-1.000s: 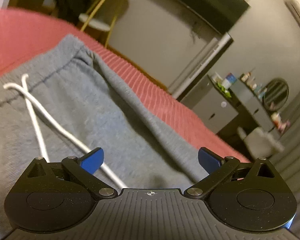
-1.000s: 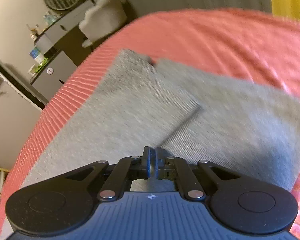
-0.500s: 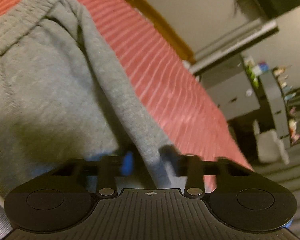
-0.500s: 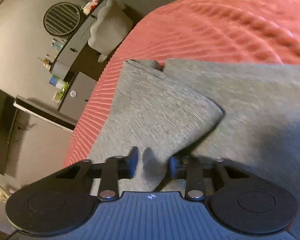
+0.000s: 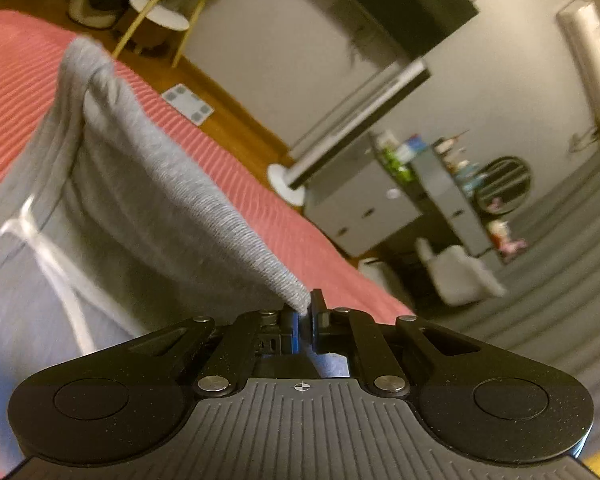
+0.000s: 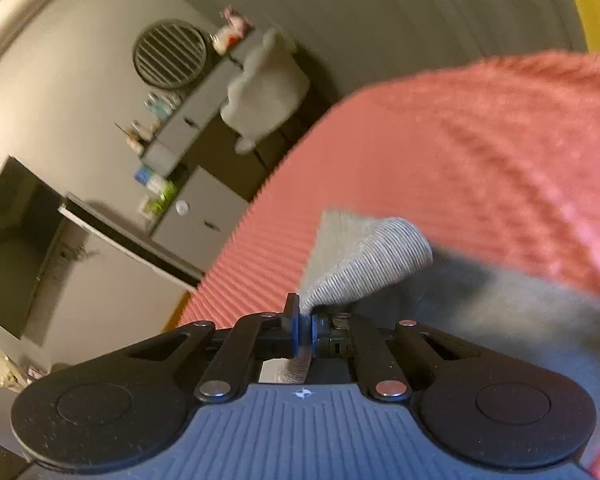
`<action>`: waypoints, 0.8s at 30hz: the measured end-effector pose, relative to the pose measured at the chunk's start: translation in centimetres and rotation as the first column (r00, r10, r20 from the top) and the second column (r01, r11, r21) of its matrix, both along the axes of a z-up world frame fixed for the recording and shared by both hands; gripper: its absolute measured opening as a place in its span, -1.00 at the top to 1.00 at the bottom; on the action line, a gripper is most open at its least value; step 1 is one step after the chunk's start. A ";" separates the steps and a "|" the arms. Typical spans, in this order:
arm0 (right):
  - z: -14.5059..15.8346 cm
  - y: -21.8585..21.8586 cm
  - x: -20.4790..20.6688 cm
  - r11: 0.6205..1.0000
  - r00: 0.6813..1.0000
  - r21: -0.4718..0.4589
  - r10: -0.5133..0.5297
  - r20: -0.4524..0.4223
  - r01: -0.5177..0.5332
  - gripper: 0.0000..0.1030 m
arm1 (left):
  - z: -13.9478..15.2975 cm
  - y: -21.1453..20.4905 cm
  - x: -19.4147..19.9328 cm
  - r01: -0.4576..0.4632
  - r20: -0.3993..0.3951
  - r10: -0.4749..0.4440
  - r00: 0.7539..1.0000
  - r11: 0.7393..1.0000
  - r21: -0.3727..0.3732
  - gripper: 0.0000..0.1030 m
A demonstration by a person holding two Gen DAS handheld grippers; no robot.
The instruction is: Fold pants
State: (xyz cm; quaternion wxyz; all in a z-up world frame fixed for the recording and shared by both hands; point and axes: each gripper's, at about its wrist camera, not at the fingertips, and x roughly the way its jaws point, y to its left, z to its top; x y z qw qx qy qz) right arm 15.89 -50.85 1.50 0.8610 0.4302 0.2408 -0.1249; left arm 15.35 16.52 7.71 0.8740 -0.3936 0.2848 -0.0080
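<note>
In the left wrist view, the grey knitted sweatpants (image 5: 148, 184) lie spread over the ribbed coral-pink bedspread (image 5: 16, 80), filling the left half of the picture, with a white cotton drawstring (image 5: 56, 276) trailing across the cloth near the waistband. From the raised waist corner at upper left, 1 folded edge of the fabric runs down toward the middle and ends between the blue pads of the left gripper (image 5: 305, 320). Its jaws are pressed tight together on that edge, with a little cloth poking out behind them. To the right, past the bed's edge, stand a grey cabinet with drawers (image 5: 364, 208) (small bottles and clutter on top, too blurred to name) and a pale upholstered chair (image 5: 456, 272).

In the right wrist view, the same cabinet and chair sit at upper left. In the middle, the right gripper (image 6: 305, 330) is clamped on a ribbed grey fold at the other end of the sweatpants (image 6: 364, 264), the cloth bunching into a cone that lifts from the pads. To the right, more grey fabric lies flat in shadow on the bedspread, which rises behind it to the picture's right edge.
</note>
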 end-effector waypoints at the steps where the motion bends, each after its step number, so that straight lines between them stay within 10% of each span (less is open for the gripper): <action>1: 0.3 -0.5 -1.0 1.000 1.000 0.003 -0.008 0.013 0.008 0.90 | -0.6 -0.2 -1.6 -0.001 0.001 0.001 1.000 1.000 -0.003 0.86; 12: -7.5 -3.3 -8.1 0.997 0.977 0.025 -0.068 -0.200 0.075 0.88 | -11.5 -2.0 -7.1 -0.111 -0.274 0.098 0.957 0.993 -0.030 0.83; 17: -8.6 -2.8 -9.2 0.992 0.983 0.072 -0.092 -0.157 0.104 0.72 | -12.0 -1.7 -6.4 -0.139 -0.310 0.158 0.938 0.987 0.082 0.40; 24: -9.6 -3.7 -9.0 0.980 0.992 0.175 -0.083 -0.096 0.099 0.20 | -13.3 0.7 -7.4 -0.235 -0.334 0.193 0.922 0.968 -0.090 0.39</action>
